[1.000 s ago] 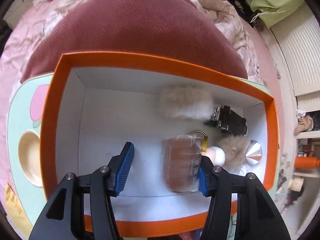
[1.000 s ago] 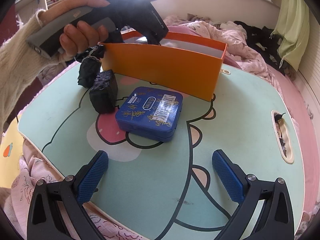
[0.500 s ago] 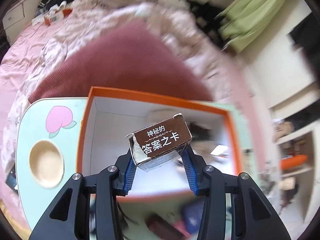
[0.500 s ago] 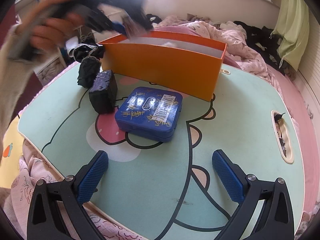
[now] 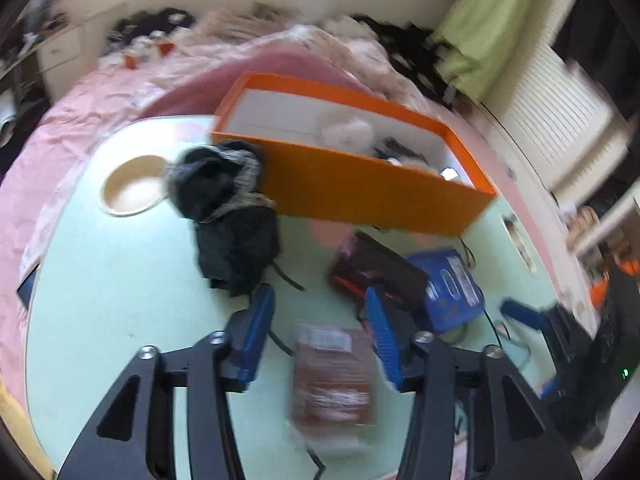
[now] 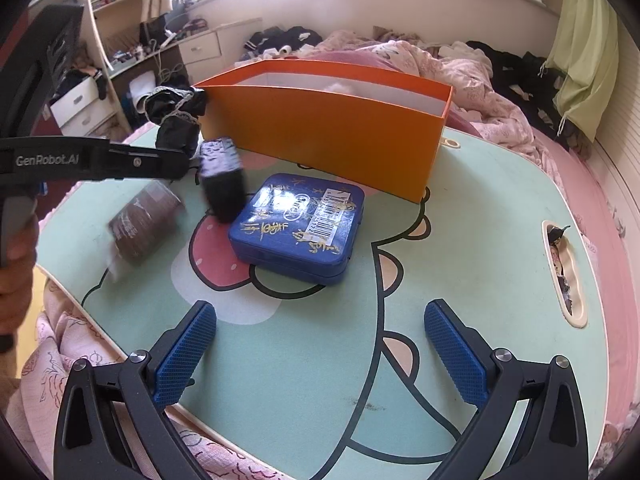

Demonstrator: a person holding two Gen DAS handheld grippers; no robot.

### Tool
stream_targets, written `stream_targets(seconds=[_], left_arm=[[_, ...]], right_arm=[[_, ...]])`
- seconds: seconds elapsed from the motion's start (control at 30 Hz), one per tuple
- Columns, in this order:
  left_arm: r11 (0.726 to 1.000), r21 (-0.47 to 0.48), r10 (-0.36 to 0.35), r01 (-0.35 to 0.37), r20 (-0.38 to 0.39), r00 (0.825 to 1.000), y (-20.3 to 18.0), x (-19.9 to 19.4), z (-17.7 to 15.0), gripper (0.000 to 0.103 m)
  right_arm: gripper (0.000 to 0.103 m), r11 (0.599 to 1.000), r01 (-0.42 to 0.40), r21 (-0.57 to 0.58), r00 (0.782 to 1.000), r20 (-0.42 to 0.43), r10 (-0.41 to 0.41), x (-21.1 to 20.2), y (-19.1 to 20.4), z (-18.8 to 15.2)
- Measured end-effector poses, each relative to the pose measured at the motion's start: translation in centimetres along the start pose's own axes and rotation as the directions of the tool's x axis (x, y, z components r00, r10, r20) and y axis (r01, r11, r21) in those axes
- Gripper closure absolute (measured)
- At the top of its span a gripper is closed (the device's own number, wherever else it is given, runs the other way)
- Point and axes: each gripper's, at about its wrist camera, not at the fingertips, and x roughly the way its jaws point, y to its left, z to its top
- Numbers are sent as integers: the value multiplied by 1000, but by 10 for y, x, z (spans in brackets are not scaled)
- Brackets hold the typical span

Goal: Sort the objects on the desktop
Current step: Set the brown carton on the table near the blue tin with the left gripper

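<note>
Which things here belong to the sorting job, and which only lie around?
Job: orange cardboard box; brown card box; blue square tin; small black box; black cloth bundle.

Lying about: pink bedding; green curtain; white drawers.

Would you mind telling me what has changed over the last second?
The left tool lifted the brown card box out of the orange box and carried it back over the table. Its jaws have just been opening, and the blurred card box now sits between them with gaps on both sides, apparently let go. The right tool, blue tin and black bundle stayed put.
</note>
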Motion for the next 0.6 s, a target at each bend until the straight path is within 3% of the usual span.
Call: stream_targets(seconds=[0.13,0.2,0.33,0.4,0.6], left_arm=[[997,-11,-77,79,127,989,6,-24,-9,29],[999,21,-43,40,164,985,6,-34,-16,21],[991,92,74,-94,203,976,7,-41,-46,21],[986,108,102,-125,195,975,8,-40,-61,21],[976,176,94,-127,185,978,9,-25,-85,20]], right_arm=[[0,1000,1,2,1000,1,-1,0,0,0],[0,1000,2,5,1000,2,-2,0,-1,-2],[0,1000,4,5,1000,3,-4,0,-3,-2],[0,1000,7,6,1000,2,-7,0,-2,-2],[0,1000,18,7,1000,-3,-18,-1,-5,-3]])
